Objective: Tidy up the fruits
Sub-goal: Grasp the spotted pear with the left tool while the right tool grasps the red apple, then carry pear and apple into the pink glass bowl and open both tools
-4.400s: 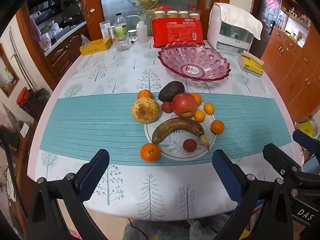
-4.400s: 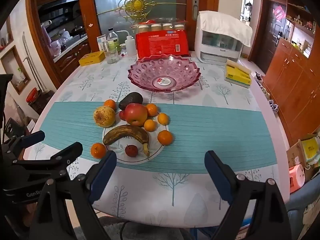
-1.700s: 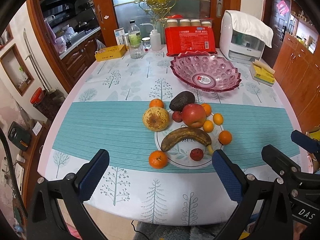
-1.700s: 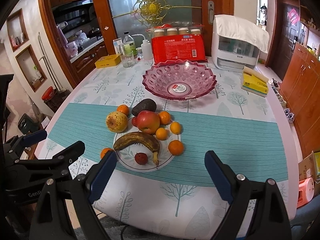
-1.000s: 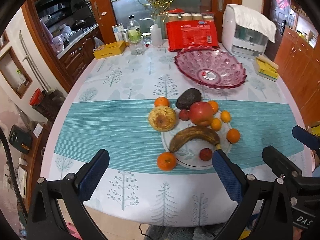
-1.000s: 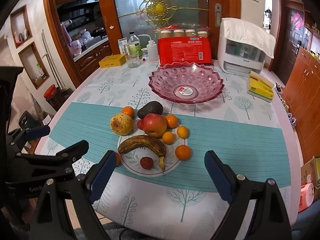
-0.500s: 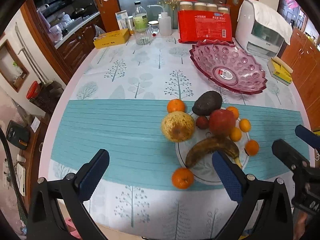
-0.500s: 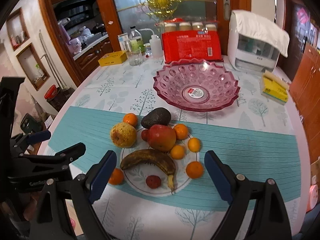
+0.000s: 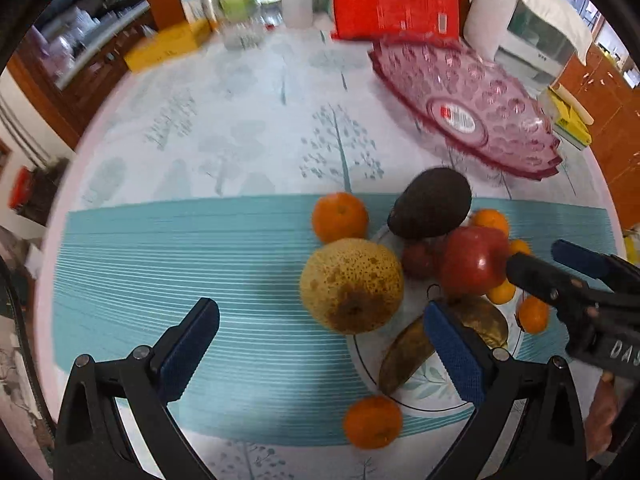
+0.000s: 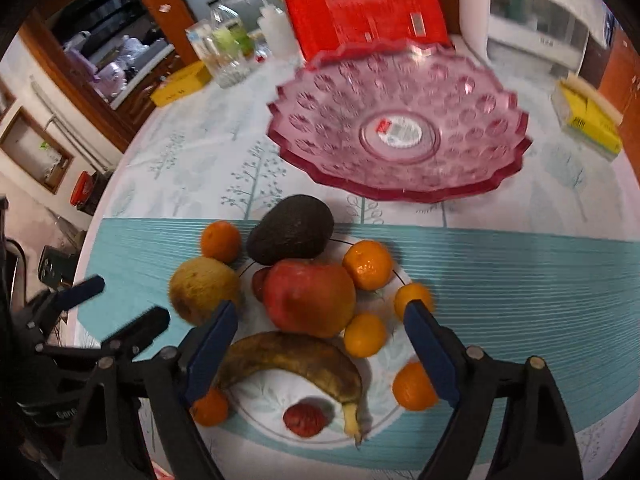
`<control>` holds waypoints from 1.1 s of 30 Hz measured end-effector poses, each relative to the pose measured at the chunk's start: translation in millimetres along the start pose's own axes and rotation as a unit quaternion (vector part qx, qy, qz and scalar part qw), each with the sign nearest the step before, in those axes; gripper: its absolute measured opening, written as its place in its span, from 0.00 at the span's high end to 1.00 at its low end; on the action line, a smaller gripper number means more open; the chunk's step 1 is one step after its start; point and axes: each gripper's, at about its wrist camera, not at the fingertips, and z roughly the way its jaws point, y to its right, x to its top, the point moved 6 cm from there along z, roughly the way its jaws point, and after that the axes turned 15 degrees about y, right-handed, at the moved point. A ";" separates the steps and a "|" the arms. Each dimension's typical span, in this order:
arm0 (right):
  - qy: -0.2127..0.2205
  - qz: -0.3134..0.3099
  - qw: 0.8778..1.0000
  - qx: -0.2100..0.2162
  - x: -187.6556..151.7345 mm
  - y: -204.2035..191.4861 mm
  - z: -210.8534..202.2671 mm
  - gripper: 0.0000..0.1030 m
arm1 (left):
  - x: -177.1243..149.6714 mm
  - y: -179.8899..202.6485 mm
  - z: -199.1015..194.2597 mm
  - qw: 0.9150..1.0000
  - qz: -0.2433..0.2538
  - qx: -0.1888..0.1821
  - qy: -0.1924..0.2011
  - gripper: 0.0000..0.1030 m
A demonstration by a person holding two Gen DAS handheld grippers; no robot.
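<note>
Left gripper (image 9: 320,344): jaws wide, nothing between the pads, hovering above the pear (image 9: 351,285), blue pads on both sides of it but apart from it.
Right gripper (image 10: 320,344): jaws wide and closing a little, nothing pressed, above the apple (image 10: 310,298) and the banana (image 10: 296,360), not touching them.
Plate (image 10: 260,400) on the teal strip of the bench (image 10: 520,280), near side, a little left of the middle.
On the plate: apple in the middle, avocado (image 10: 290,229) just behind it at the far rim, banana in front of it, one small red fruit (image 10: 305,419) near the front rim, another small red fruit (image 9: 418,260) between pear and apple.
Small oranges (image 10: 368,264) on the right part of the plate, touching or just beside the apple.
Pear at the left rim of the plate, leaning against it.
One orange (image 10: 221,240) on the strip behind the pear, beside the avocado; another orange (image 9: 372,422) on the strip near the front left of the plate.
Pink bowl (image 10: 400,132) further back, apart from the plate, with only a label inside.
Behind the bowl a red pack (image 10: 364,8); at far left a yellow box (image 10: 182,82) and bottles (image 10: 226,46), blurred.
</note>
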 end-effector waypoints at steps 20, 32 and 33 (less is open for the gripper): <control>-0.081 0.052 0.995 0.022 -14.5 -2.3 62.9 0.32 | -13.2 5.0 49.7 0.998 0.022 -0.036 -0.041 0.01; -0.059 0.049 0.996 0.038 -12.4 2.0 45.6 0.32 | -19.1 12.4 67.0 0.995 -0.018 -0.069 -0.069 0.28; -0.058 0.049 0.996 0.039 -12.6 2.2 44.4 0.32 | -19.3 12.8 66.8 0.995 -0.019 -0.067 -0.068 0.28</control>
